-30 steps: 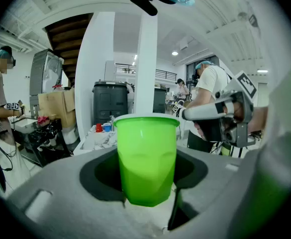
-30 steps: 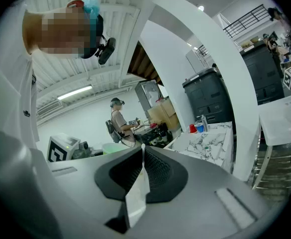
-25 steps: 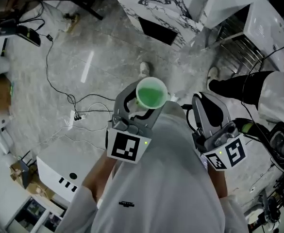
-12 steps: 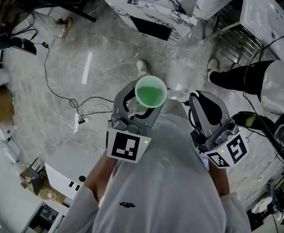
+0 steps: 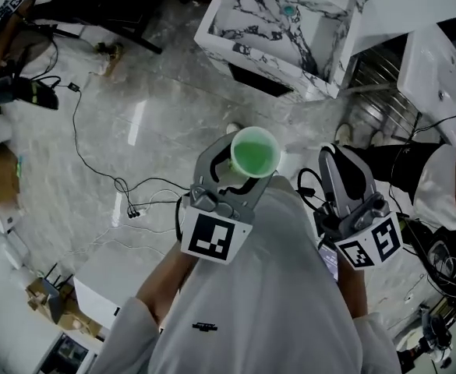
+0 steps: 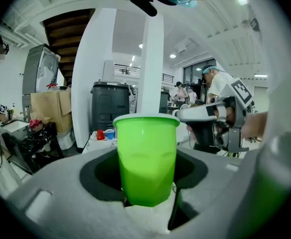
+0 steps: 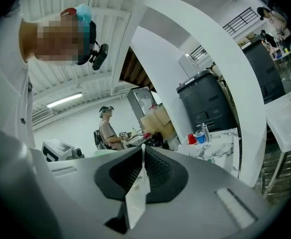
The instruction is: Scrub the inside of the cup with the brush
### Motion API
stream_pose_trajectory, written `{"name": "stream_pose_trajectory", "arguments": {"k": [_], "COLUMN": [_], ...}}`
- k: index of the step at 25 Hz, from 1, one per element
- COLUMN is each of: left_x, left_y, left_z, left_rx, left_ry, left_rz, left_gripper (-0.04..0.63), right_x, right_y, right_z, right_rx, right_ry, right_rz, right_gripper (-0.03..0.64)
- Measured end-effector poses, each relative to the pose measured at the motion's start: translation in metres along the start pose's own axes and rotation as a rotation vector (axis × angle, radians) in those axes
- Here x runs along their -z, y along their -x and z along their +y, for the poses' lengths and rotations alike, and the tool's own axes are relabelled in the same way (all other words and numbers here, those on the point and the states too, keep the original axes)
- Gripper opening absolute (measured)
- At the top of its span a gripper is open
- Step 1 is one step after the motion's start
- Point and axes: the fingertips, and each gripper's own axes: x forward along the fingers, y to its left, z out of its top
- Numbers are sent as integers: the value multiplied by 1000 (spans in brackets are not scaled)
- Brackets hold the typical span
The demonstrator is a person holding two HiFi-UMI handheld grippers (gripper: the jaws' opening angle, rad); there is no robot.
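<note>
A bright green plastic cup [image 5: 254, 151] stands upright with its mouth up, and my left gripper [image 5: 235, 170] is shut on its lower body. In the left gripper view the cup [image 6: 146, 153] fills the middle between the grey jaws of the left gripper [image 6: 147, 195]. My right gripper [image 5: 341, 168] is held beside it, to the right, apart from the cup. Its jaws are shut on each other with nothing between them, as the right gripper [image 7: 141, 171] view shows. No brush shows in any view.
A white marble-patterned counter unit [image 5: 235, 26] stands ahead on the grey stone floor. Cables [image 5: 107, 154] trail across the floor at the left. A metal rack [image 5: 376, 76] and another person's dark leg [image 5: 391, 158] are at the right. A white box [image 5: 111, 267] sits low left.
The head view has shifted, so the marble unit shows more fully. Both grippers sit slightly further right in the picture. The left gripper still holds the cup; the right stays shut.
</note>
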Motion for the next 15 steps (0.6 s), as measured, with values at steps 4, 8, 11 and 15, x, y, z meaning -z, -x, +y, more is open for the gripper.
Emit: {"name": "stream_pose_trajectory", "arguments": {"k": [4, 8, 11, 15], "left_x": [-9, -22, -32, -43], "left_y": [-7, -17, -23, -48], "left_z": [39, 79, 96, 116], "left_rx": [17, 22, 30, 39], "left_ry": [20, -15, -28, -38], "left_rz": [-15, -35, -43, -56], "left_gripper": [259, 259, 259, 259], "right_x": [-20, -38, -47, -56], "right_y": [-41, -77, -91, -109], "right_z": [-9, -21, -26, -44], "right_rx": [31, 63, 71, 77], "right_ry": [25, 28, 11, 7], "right_rz": [-23, -68, -87, -94], "right_gripper": [20, 20, 20, 20]}}
